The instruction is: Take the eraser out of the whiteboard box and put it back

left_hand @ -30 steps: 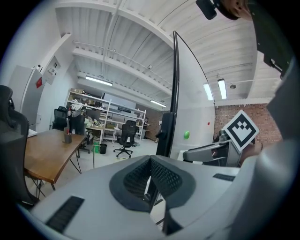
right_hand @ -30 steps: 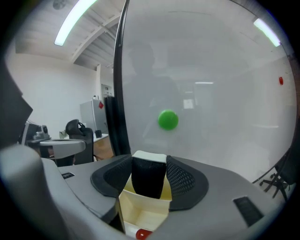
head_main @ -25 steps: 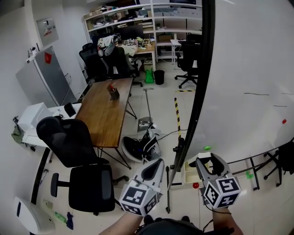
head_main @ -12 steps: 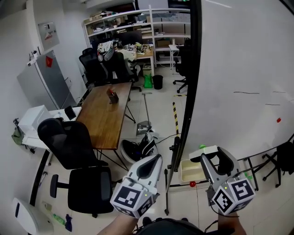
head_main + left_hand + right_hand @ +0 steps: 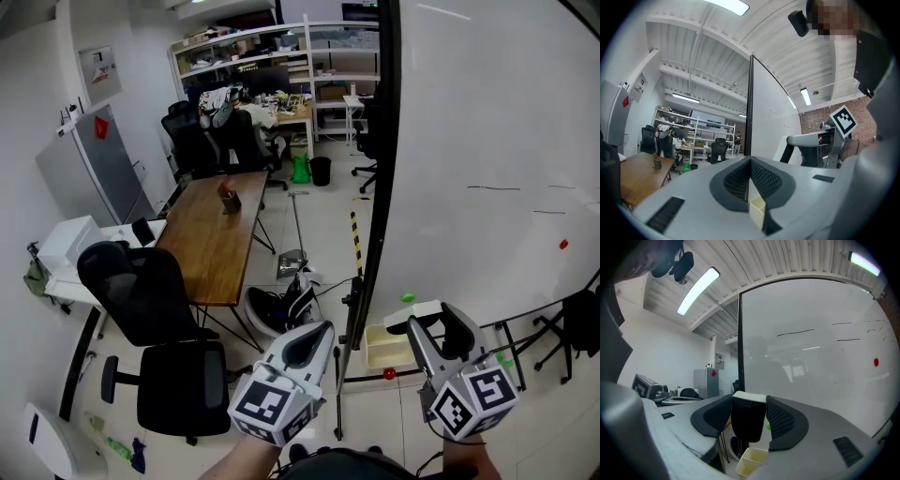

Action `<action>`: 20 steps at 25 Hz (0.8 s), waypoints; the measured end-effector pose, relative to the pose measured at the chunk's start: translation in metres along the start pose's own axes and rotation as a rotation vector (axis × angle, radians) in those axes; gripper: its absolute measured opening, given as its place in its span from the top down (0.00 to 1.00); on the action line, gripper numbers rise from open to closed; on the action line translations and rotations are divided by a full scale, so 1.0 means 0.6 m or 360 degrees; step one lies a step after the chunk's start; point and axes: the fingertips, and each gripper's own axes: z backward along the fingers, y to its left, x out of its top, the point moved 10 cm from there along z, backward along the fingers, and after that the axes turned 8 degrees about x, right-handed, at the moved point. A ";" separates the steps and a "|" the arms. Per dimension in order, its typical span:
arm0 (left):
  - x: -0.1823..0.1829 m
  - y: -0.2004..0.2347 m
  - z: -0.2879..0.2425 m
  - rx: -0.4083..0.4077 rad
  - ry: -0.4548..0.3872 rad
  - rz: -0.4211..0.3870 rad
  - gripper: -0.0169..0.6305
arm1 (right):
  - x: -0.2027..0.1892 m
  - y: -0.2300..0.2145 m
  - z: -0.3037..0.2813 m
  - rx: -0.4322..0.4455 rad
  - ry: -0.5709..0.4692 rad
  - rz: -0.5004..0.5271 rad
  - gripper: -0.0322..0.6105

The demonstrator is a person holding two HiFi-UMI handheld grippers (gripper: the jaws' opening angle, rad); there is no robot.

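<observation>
My right gripper [image 5: 429, 321] is shut on the eraser [image 5: 416, 312], a black block with a white top, close to the whiteboard [image 5: 487, 169]. In the right gripper view the eraser [image 5: 748, 420] stands upright between the jaws of the right gripper [image 5: 749, 414]. Below and left of it hangs the cream whiteboard box [image 5: 379, 345], open at the top; the same box [image 5: 751, 461] shows just under the eraser. My left gripper [image 5: 317, 330] is shut on nothing, left of the board's black edge. Its jaws [image 5: 750, 161] meet in the left gripper view.
A green magnet [image 5: 408, 298] and red magnets [image 5: 563, 244] sit on the board. The board's stand [image 5: 345, 375] is between the grippers. A wooden table [image 5: 211, 234] and black office chairs [image 5: 150, 309] stand to the left, shelves [image 5: 253, 56] at the back.
Both grippers have drawn slightly lower and nearer to me in the head view. The right one keeps its hold on the eraser.
</observation>
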 end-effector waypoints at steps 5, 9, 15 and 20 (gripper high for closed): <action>0.000 -0.007 0.001 0.0016 0.0007 0.0011 0.94 | 0.003 -0.003 0.009 0.0000 -0.0007 -0.0001 0.56; -0.002 -0.014 0.001 0.0049 -0.0002 0.0045 0.93 | 0.005 -0.007 0.017 0.0011 -0.0012 -0.0012 0.56; -0.005 -0.034 0.000 0.0106 -0.0002 0.0039 0.93 | 0.004 -0.023 0.034 0.0026 -0.0019 -0.0029 0.56; -0.011 -0.069 0.002 0.0156 0.0032 0.0069 0.93 | 0.003 -0.046 0.055 0.0063 -0.0012 -0.0043 0.56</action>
